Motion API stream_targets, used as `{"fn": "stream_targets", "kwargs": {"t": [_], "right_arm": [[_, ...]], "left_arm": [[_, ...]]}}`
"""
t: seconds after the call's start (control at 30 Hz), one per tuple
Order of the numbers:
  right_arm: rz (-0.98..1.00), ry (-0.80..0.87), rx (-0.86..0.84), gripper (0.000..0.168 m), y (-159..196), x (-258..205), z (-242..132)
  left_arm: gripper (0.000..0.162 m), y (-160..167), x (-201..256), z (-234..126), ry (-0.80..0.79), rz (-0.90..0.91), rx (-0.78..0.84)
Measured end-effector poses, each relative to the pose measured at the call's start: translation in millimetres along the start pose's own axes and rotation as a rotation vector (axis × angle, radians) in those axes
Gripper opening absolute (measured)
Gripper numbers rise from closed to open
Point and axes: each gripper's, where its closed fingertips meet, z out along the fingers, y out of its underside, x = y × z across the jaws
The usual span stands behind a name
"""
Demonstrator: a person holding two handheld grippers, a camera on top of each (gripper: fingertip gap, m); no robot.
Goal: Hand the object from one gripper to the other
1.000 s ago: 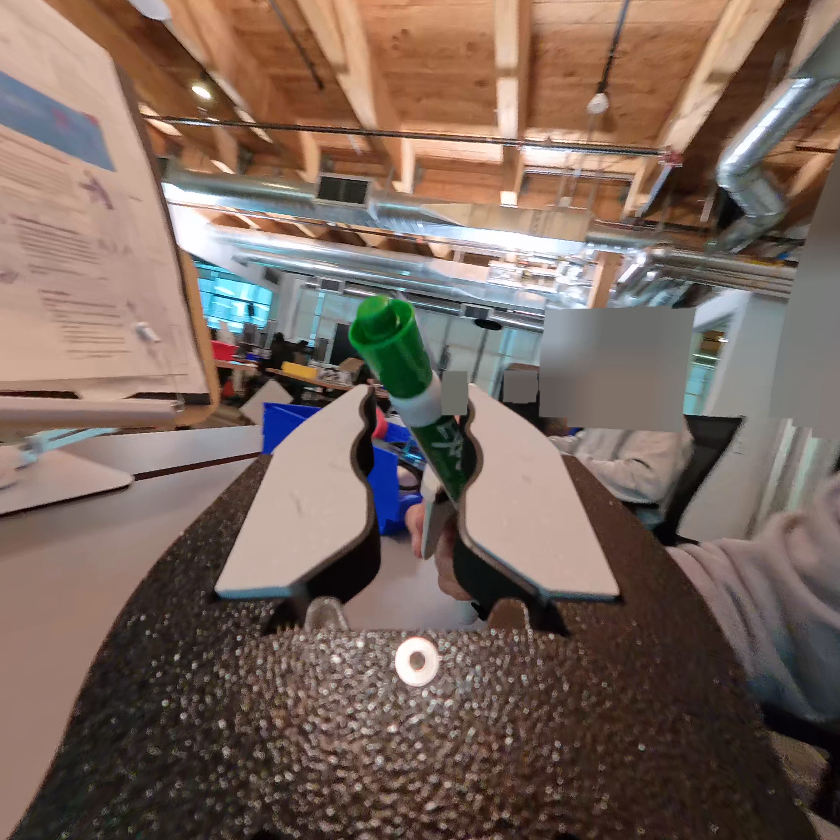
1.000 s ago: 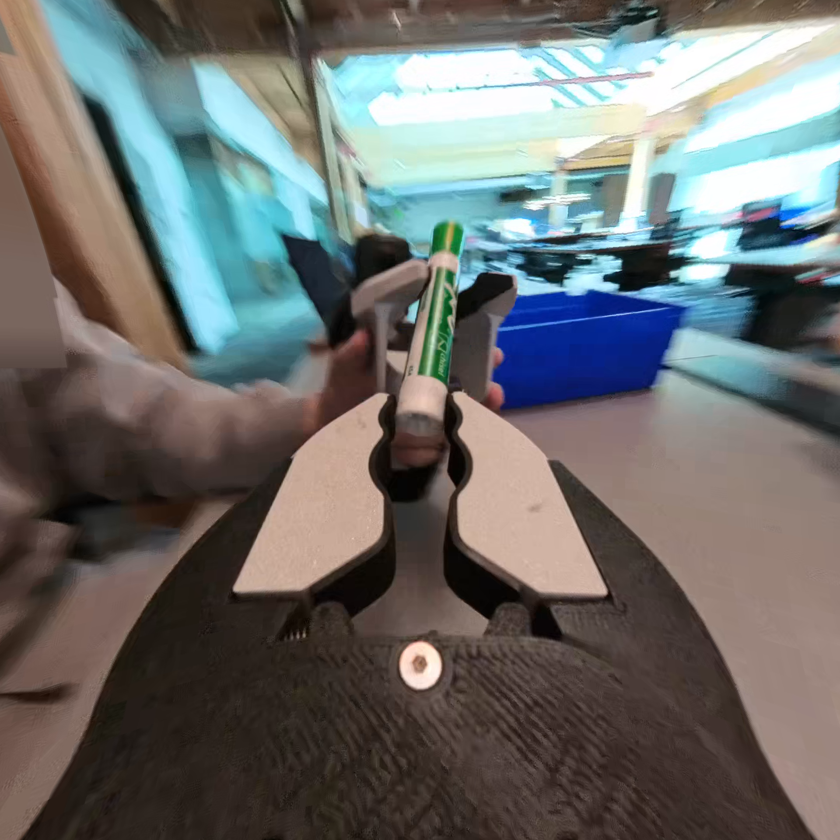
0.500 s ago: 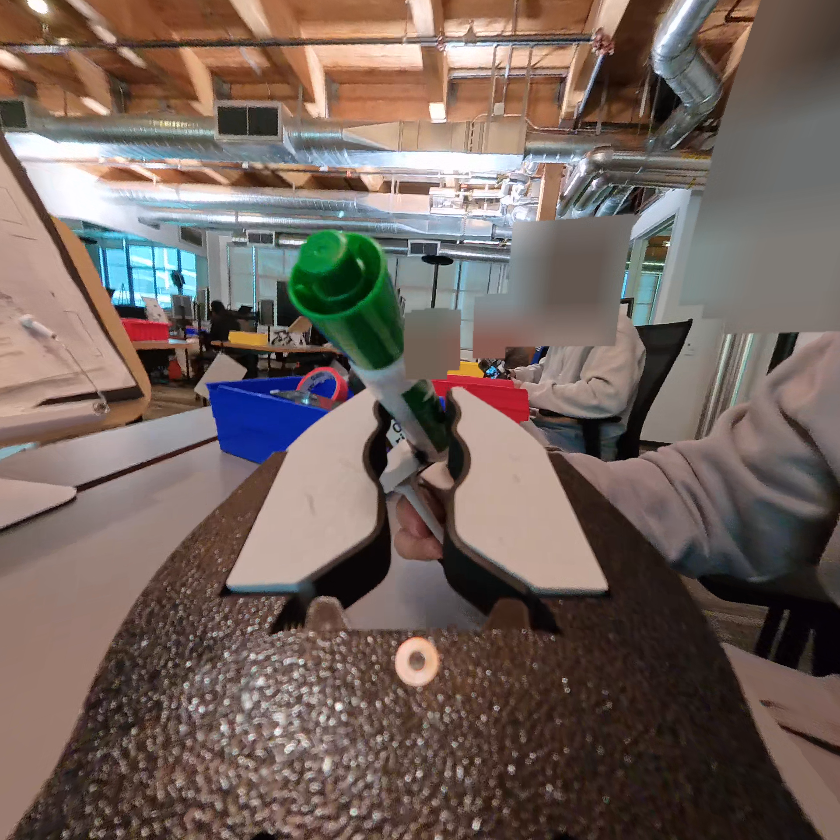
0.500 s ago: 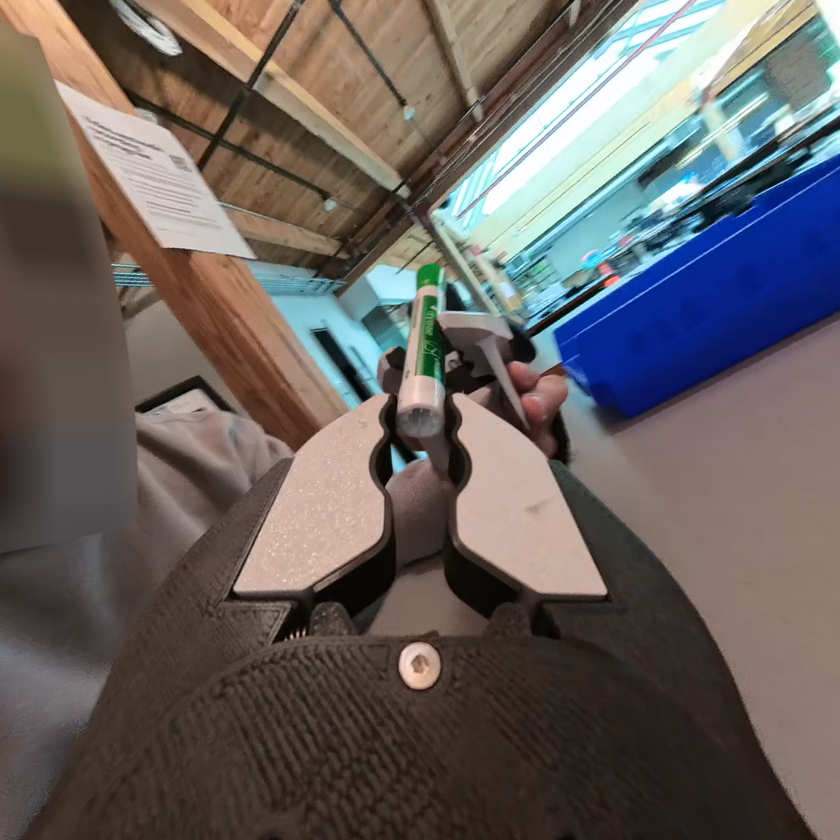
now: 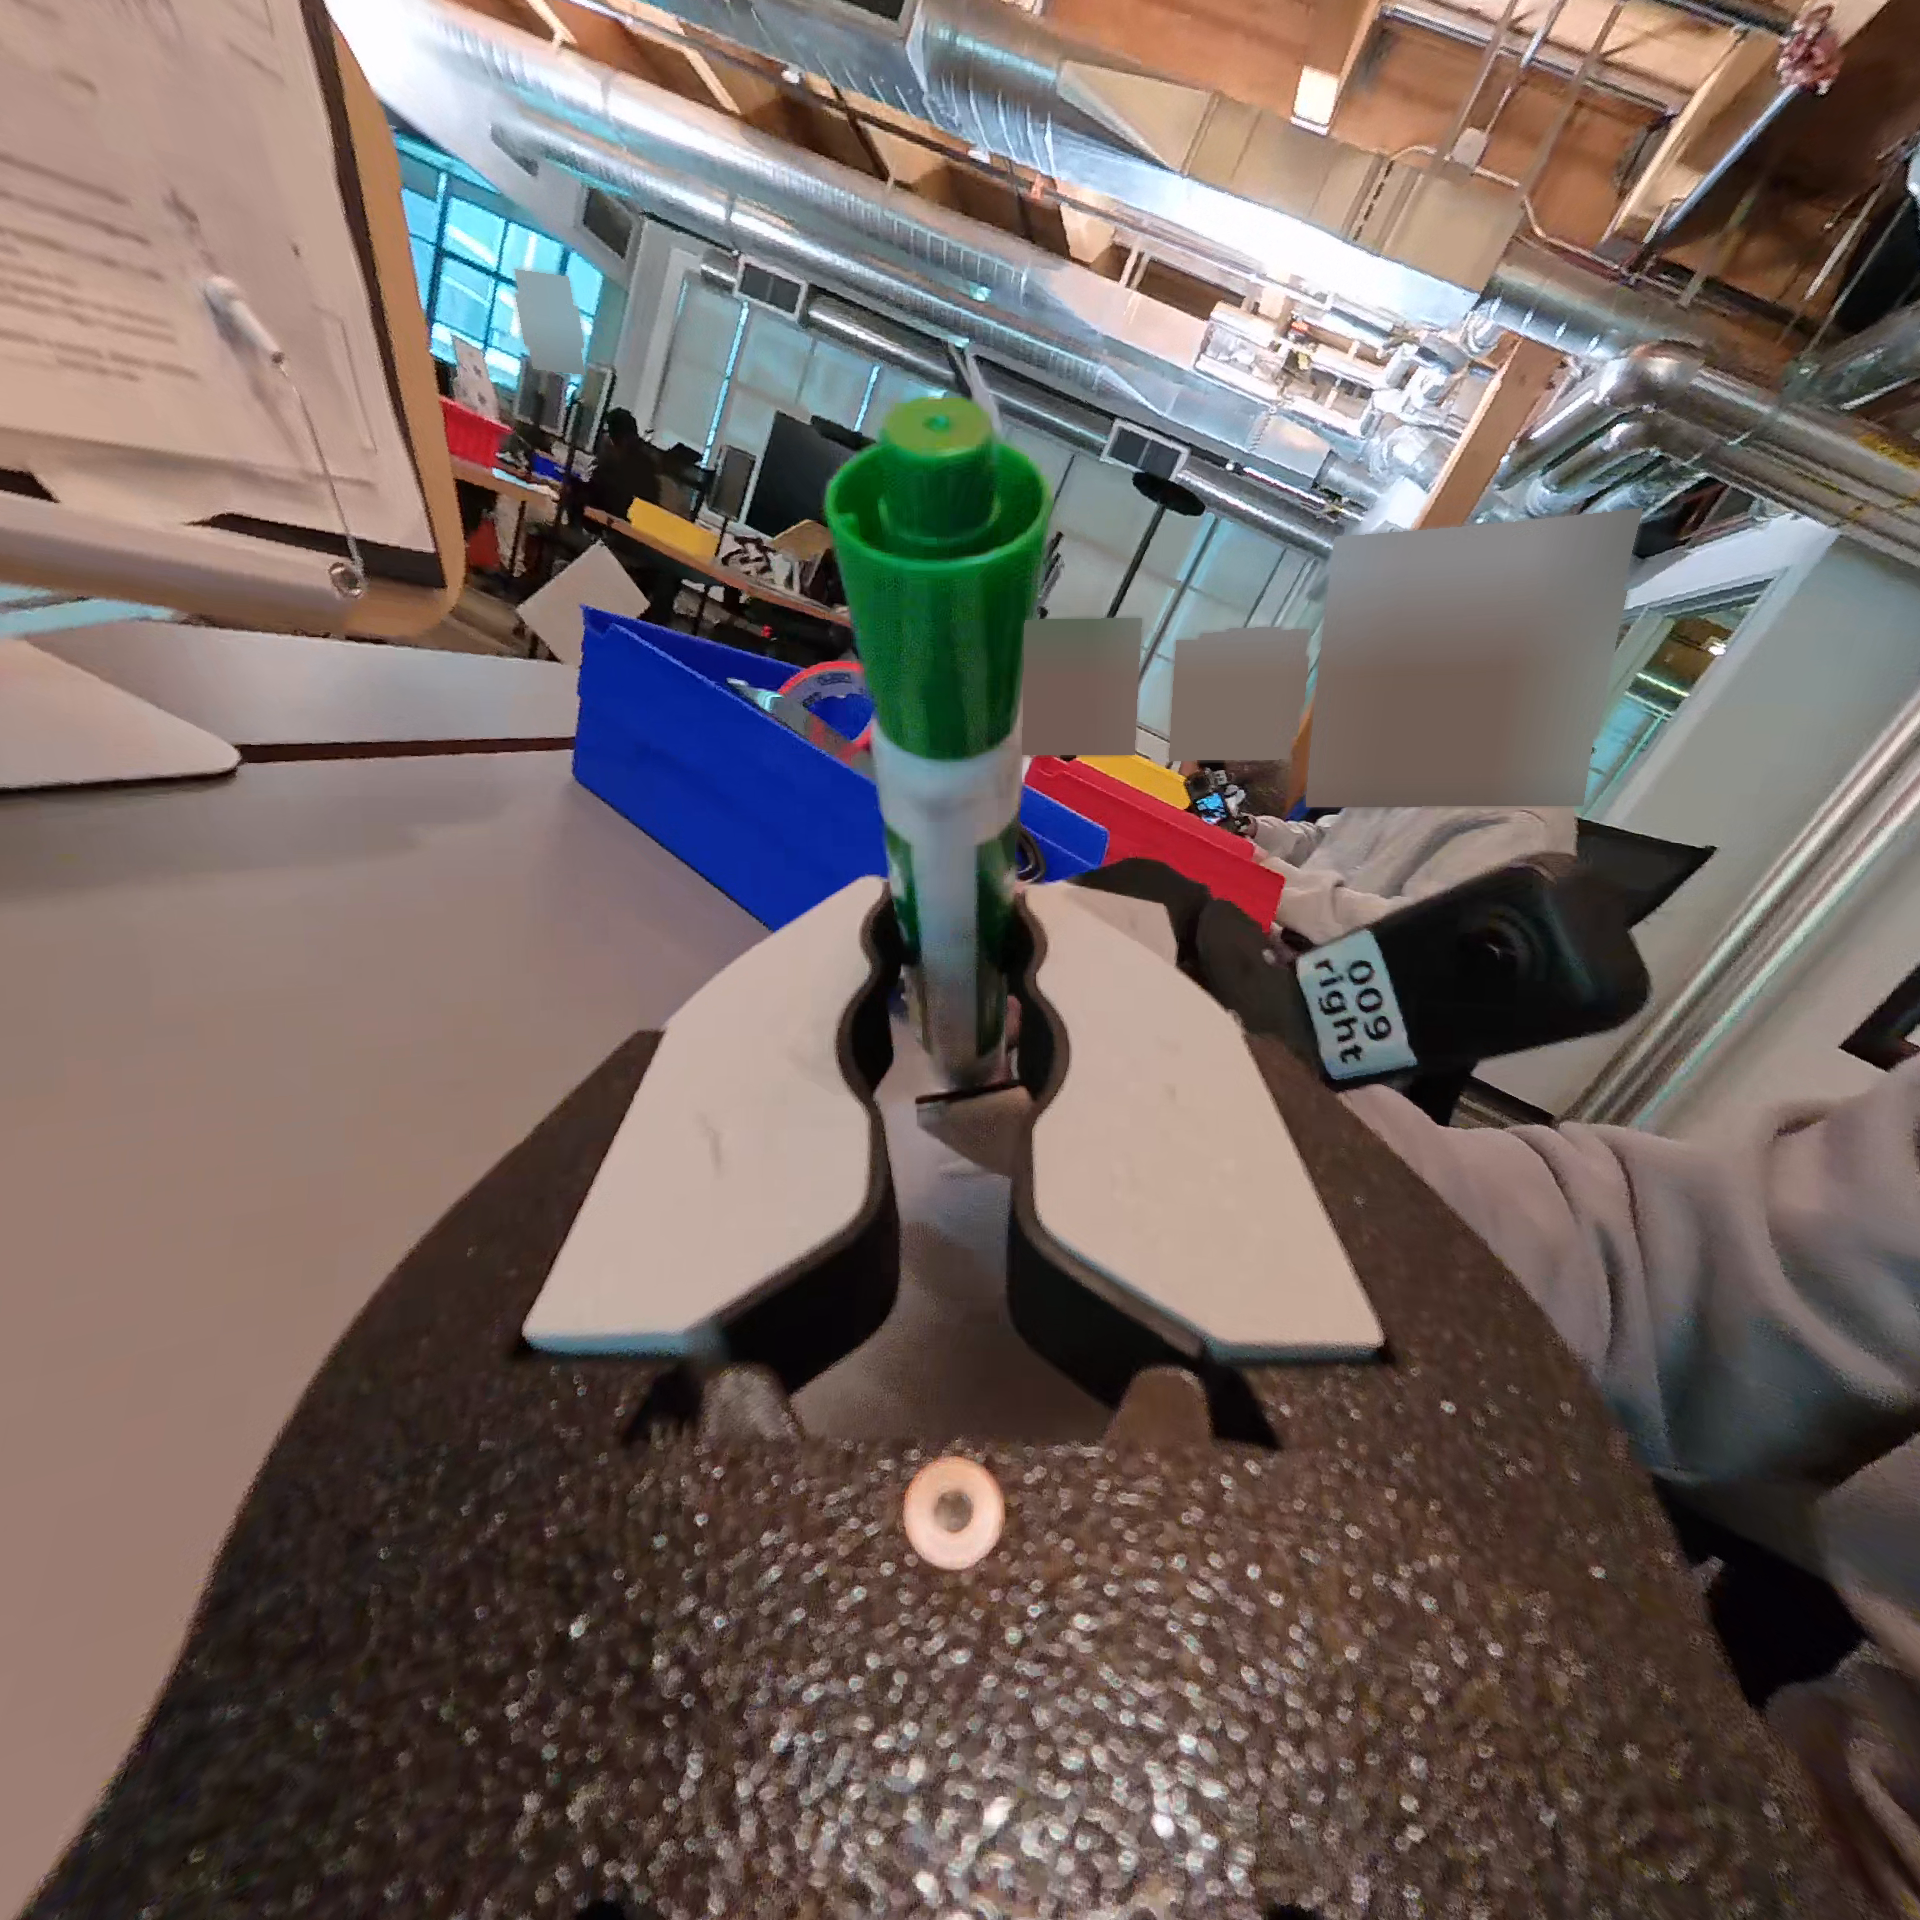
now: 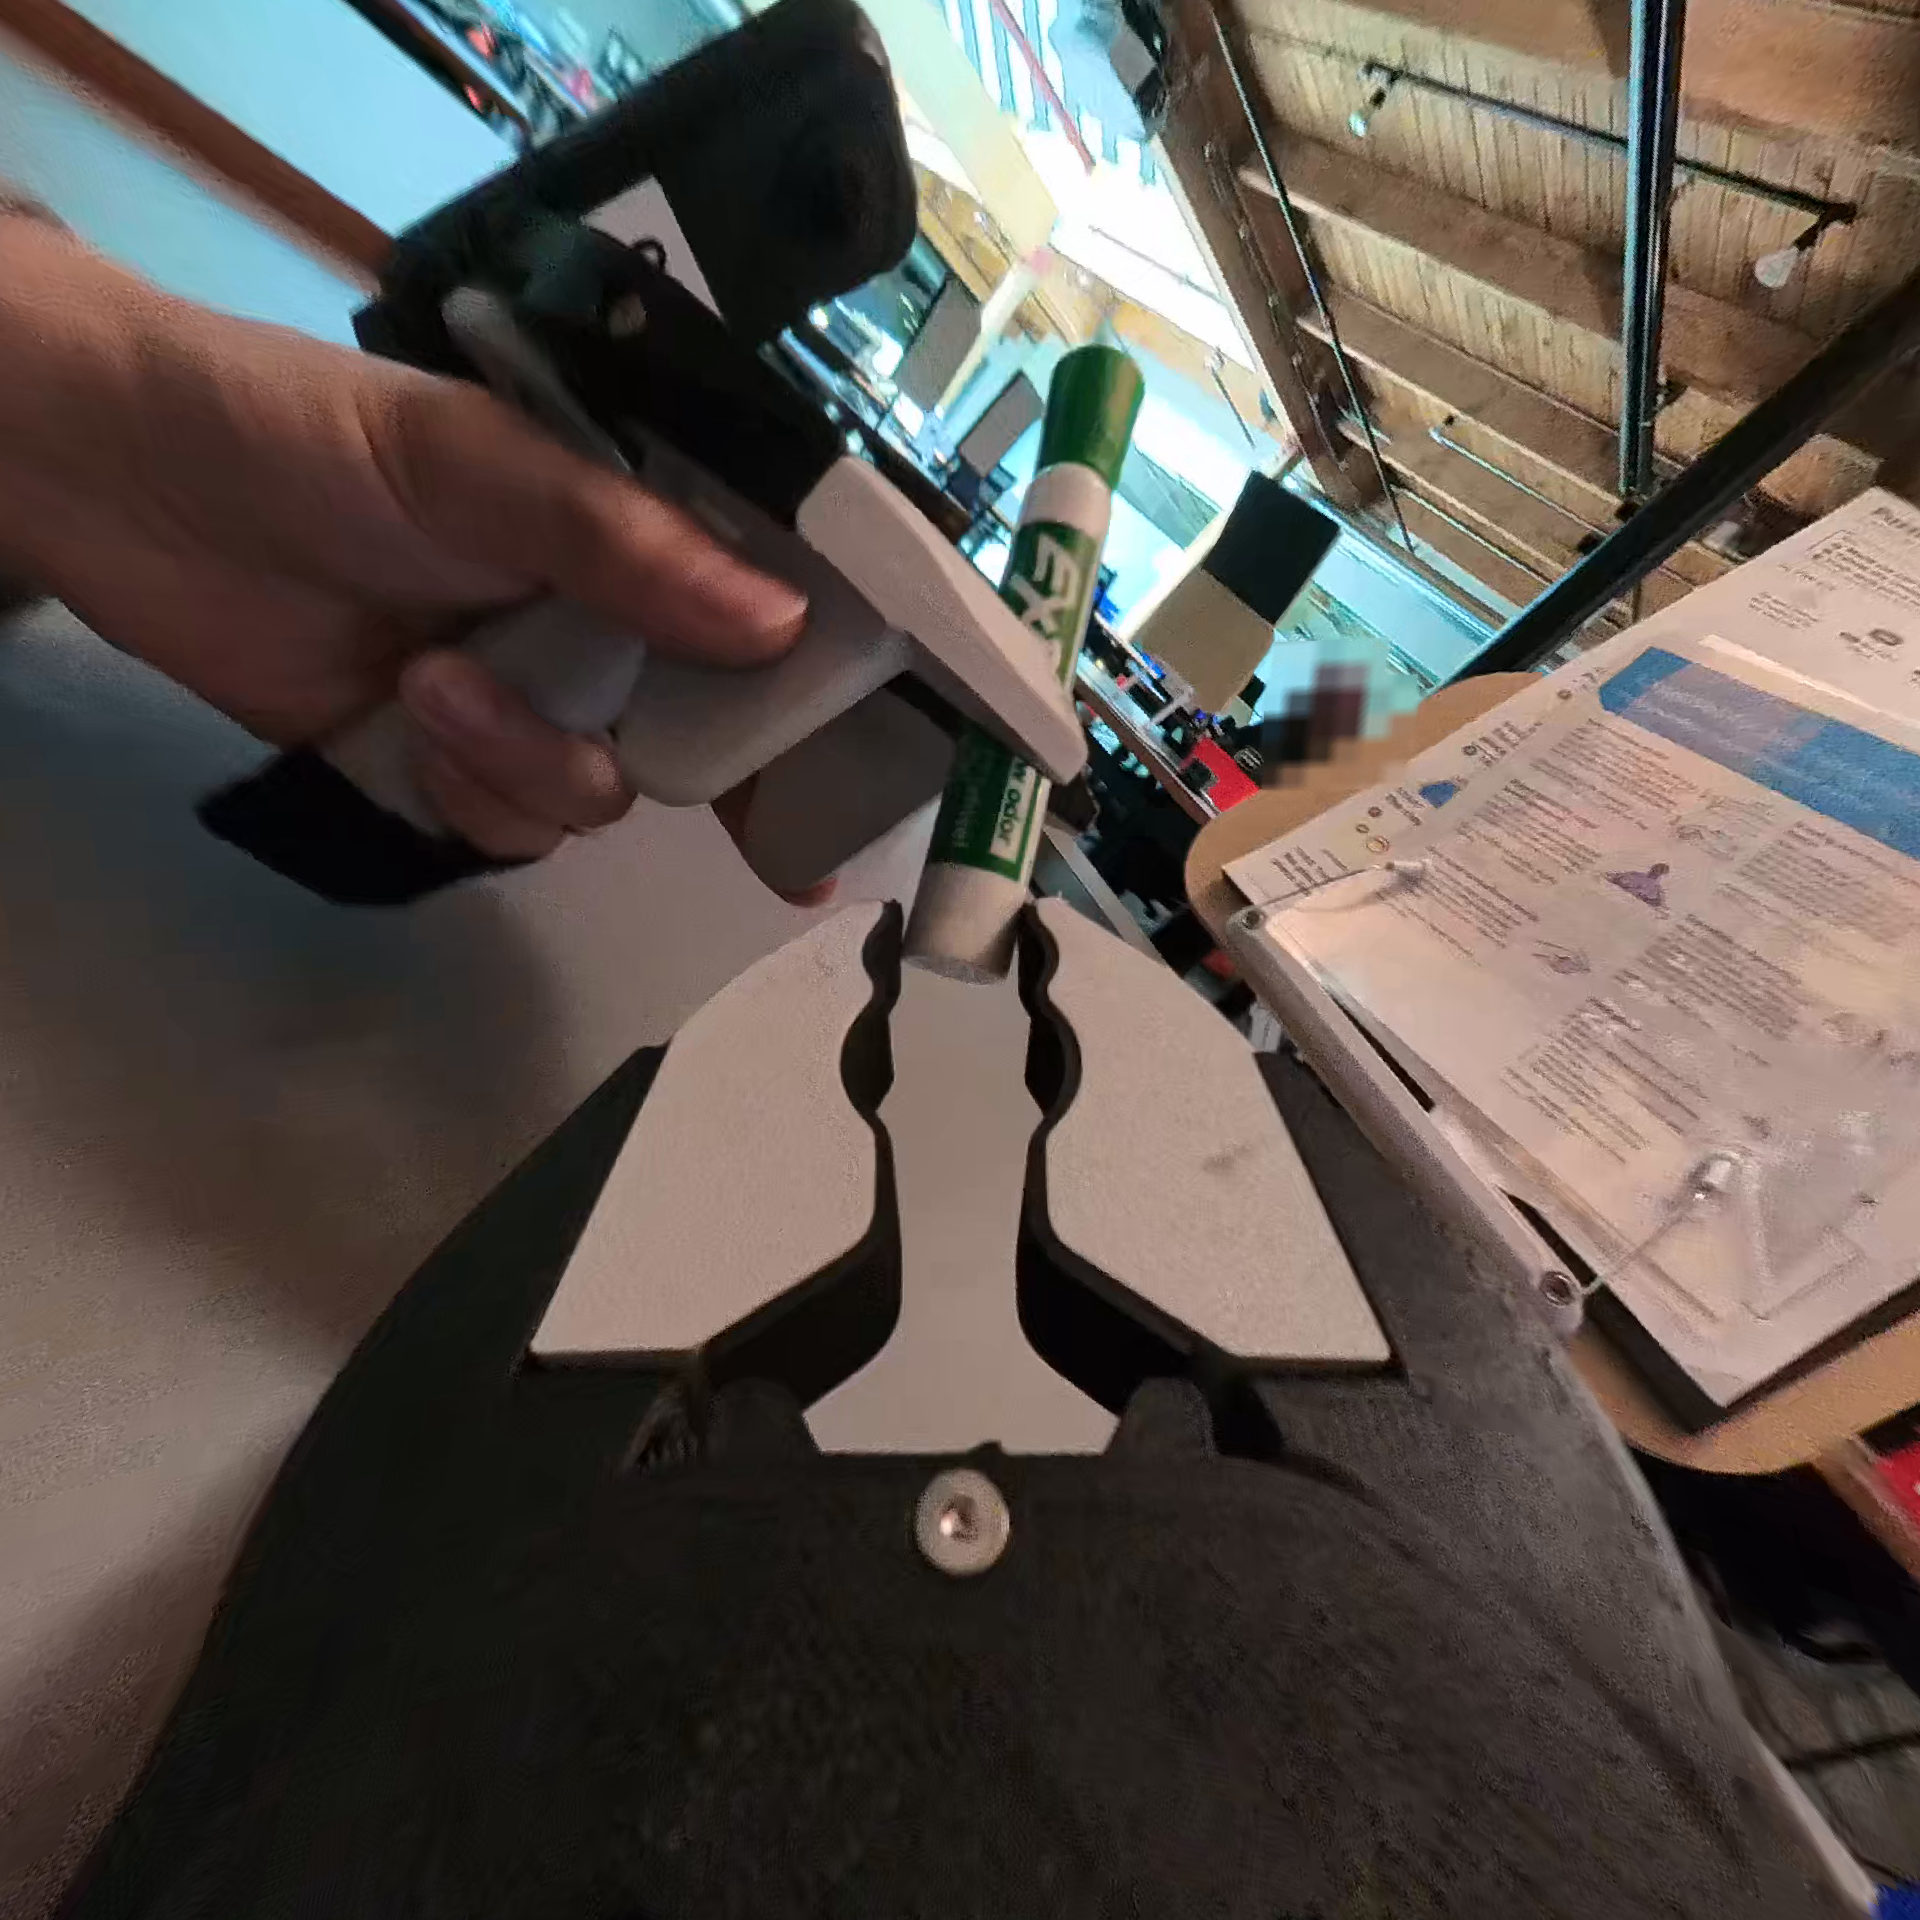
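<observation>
Mid-handover — the left gripper pinches the green dry-erase marker mid-barrel while the right gripper clamps its butt end, release pending.

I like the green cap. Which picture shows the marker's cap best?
The left wrist view: the cap points up toward the camera, big and sharp, its round top showing, above the left gripper. The right wrist view shows the cap smaller, from the side, beyond the other gripper's fingers.
</observation>
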Motion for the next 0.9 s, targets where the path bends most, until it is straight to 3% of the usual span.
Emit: {"fn": "stream_targets", "kwargs": {"t": [0.17, 0.3, 0.37, 0.47, 0.7, 0.77, 0.9], "right_arm": [[0.148, -0.056, -0.001, 0.020, -5, 2, -1], [0.685, -0.216, 0.152, 0.020, -24, 5, -4], [0.979, -0.349, 0.259, 0.020, -33, 11, -10], [1.290, -0.577, 0.391, 0.020, -43, 15, -21], [1.285, -0.717, 0.357, 0.020, -56, -9, -22], [1.252, -0.701, 0.334, 0.020, -54, -12, -20], [1.202, -0.687, 0.270, 0.020, -47, -18, -17]], "left_arm": [[0.019, -3, 1, -1, 0.029, -0.030, 0.020], [0.028, -14, 11, -5, 0.062, 0.075, 0.099], [0.036, -18, 13, -7, 0.053, 0.141, 0.129], [0.034, -22, 15, -10, 0.074, 0.138, 0.146], [0.031, -26, 25, -13, 0.193, 0.031, 0.188], [0.012, -24, 34, -13, 0.256, 0.030, 0.179], [0.023, -14, 36, -8, 0.272, 0.018, 0.130]]}}
